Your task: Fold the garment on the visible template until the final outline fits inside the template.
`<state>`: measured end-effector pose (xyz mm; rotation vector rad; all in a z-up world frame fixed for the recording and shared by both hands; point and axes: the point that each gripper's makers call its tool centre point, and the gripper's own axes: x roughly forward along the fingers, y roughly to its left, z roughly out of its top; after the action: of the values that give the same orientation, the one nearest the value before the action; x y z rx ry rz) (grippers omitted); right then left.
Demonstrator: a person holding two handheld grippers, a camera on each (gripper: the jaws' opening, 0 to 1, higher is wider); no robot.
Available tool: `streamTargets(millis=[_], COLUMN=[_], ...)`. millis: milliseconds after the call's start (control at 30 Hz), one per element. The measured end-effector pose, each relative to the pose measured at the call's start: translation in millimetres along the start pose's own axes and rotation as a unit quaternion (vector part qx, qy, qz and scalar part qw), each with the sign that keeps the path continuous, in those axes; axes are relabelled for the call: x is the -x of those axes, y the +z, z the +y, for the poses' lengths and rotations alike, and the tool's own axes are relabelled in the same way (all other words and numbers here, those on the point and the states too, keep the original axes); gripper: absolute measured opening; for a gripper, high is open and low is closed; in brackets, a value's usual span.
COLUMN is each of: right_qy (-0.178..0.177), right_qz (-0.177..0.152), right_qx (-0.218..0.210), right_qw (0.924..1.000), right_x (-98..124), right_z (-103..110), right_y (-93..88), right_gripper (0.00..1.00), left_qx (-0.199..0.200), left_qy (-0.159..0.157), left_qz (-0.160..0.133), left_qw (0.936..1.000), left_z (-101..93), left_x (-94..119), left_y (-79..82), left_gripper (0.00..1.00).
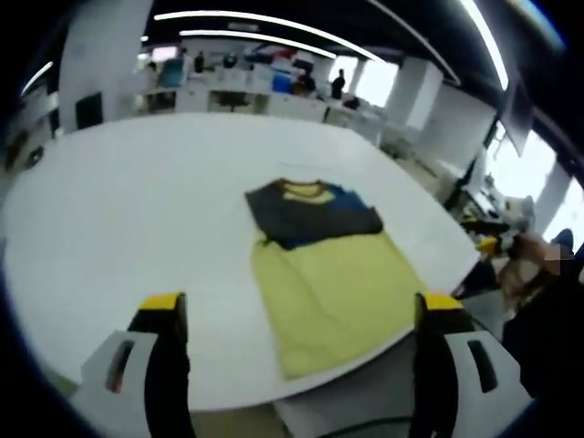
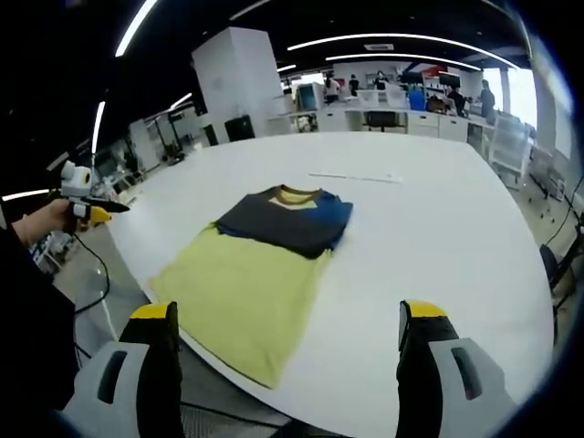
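**Folded garment on counter, both claws empty**

White counter, big, rounded edge. Garment lies flat on it, near the edge closest to the person, folded into a compact dark-and-blue block with a yellow collar band showing on top. It sits on the far end of a yellow-green template sheet; the sheet's near corner reaches the counter edge and seems to hang slightly over. The garment's outline looks to stay within the sheet's width, though one blue side runs close to the sheet's edge.

Left claw: jaws spread wide, nothing between them, held above the near edge, well apart from the garment. Right claw: same, jaws wide, empty, off the cloth.

In the right gripper view the garment and template sheet show from the other side, and the other hand holds its gripper off the counter's edge. Thin pale strip lies on the counter beyond the garment. Desks and people in the background.
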<state>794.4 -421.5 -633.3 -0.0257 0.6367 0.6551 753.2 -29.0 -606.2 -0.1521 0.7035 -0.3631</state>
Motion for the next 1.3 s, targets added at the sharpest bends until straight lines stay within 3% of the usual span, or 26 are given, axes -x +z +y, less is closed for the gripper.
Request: streamTargets(millis=[167, 333, 600, 833, 1067, 1300], right_qy=[0.001, 0.010, 0.026, 0.041, 0.048, 0.055], right_qz=[0.002, 0.011, 0.036, 0.076, 0.093, 0.114], right_qx=[0.002, 0.003, -0.003, 0.012, 0.010, -0.002], right_qw=[1.0000, 0.9999, 0.9990, 0.9962, 0.9945, 0.9920], right_x=[-1.4, -5.7, -19.5, -29.5, -34.3, -36.8], right_z=[1.8, 6.7, 17.6, 27.1, 30.2, 32.1], right_y=[-0.5, -6.6, -29.4, -54.2, -68.6, -85.2], right_gripper=[0.99, 0.90, 0.82, 0.68, 0.57, 0.48], left_qx=[0.002, 0.001, -0.004, 0.003, 0.003, 0.012], left_qy=[0.001, -0.001, -0.006, -0.005, -0.008, -0.018], left_qz=[0.002, 0.021, 0.065, 0.100, 0.126, 0.136], left_qw=[1.0000, 0.9998, 0.9979, 0.9950, 0.9920, 0.9905], left_z=[1.8, 3.5, 4.8, 10.1, 13.4, 12.0], left_x=[-0.1, -6.4, -20.6, -32.4, -39.9, -47.1], left_y=[-2.6, -16.2, -55.0, -87.9, -109.8, -117.6], left_gripper=[0.99, 0.99, 0.86, 0.77, 0.64, 0.56])
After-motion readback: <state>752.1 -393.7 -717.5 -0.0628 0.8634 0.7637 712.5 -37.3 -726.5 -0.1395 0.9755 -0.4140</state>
